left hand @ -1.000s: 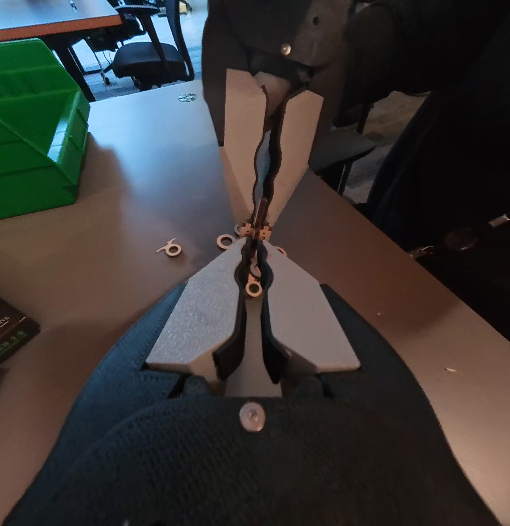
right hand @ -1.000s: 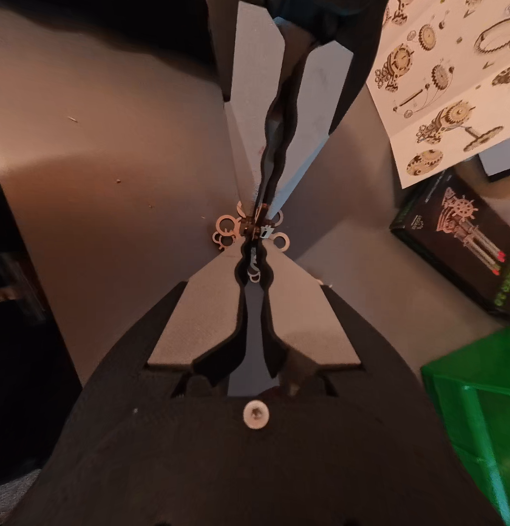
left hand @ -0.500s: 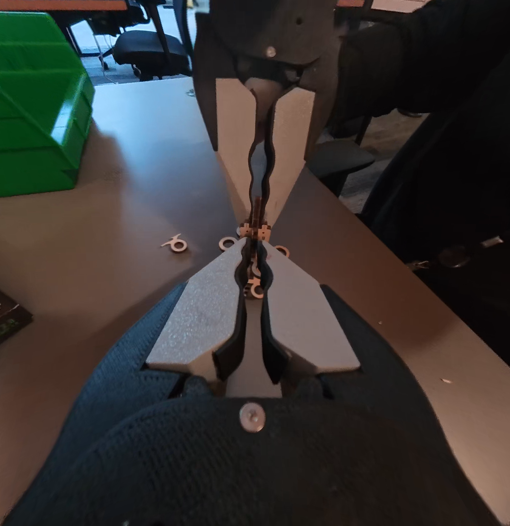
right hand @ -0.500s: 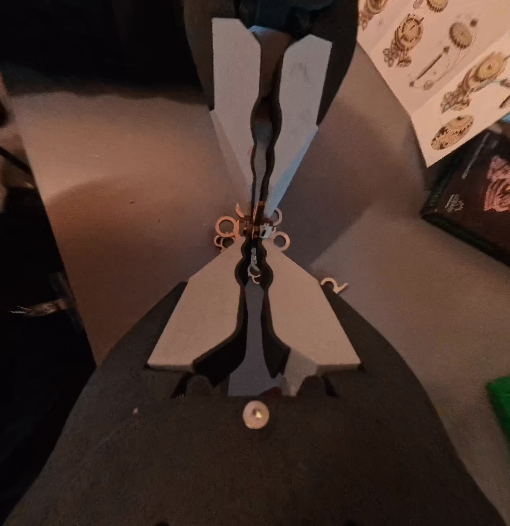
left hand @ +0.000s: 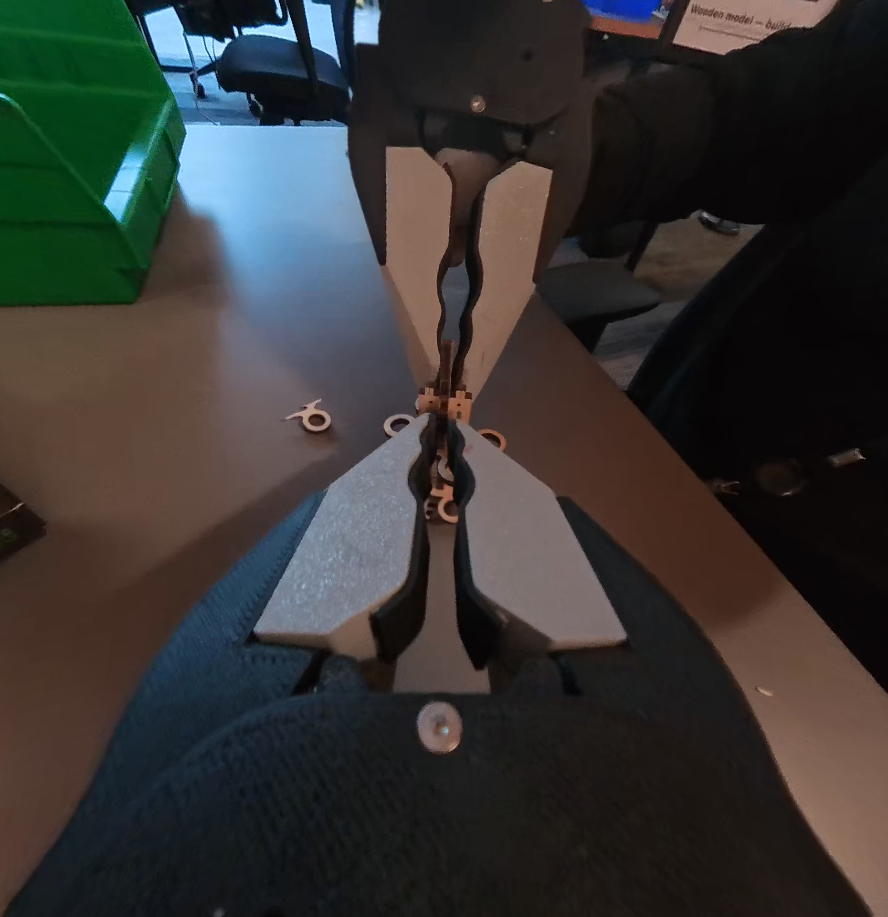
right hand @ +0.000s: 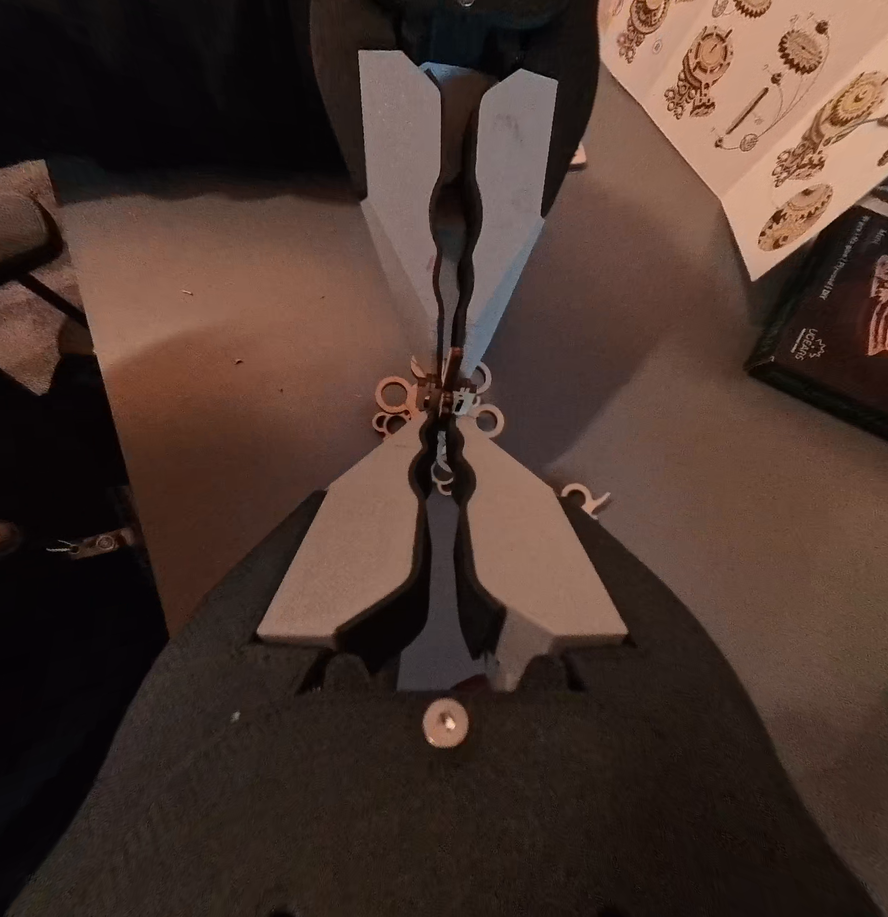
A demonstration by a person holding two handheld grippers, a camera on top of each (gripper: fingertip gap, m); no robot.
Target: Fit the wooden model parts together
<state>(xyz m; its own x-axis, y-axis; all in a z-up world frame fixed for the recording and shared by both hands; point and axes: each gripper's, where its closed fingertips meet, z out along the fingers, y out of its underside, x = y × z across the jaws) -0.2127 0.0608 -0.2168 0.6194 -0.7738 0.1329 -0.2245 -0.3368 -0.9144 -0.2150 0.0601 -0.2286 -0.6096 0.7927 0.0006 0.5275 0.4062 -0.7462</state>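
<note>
- The left gripper (left hand: 442, 429) and the right gripper (right hand: 439, 422) meet tip to tip above the bench (left hand: 194, 387). Each has its fingers clenched on a small wooden part.
- The two parts form one notched wooden piece (left hand: 444, 403) held right between the two sets of tips, lifted just above the bench. It is too small to tell how far the joint has seated.
- Taking that piece as the landmark: flat wooden rings (right hand: 392, 397) lie on the bench directly beneath and around it, and one loose ring with a tab (left hand: 310, 419) lies off to its left in the left wrist view.
- Farther left of the piece stands a green bin (left hand: 75, 163); in the right wrist view an instruction sheet (right hand: 759, 114) and a dark box (right hand: 839, 337) lie to its upper right.
- To do this step well, I would keep both grips firm and the grippers in one straight line, so tab and slot stay square.
- Press evenly and slowly; thin wood probably snaps if twisted.
- Stay over the bench so a slipped part lands near the rings.
</note>
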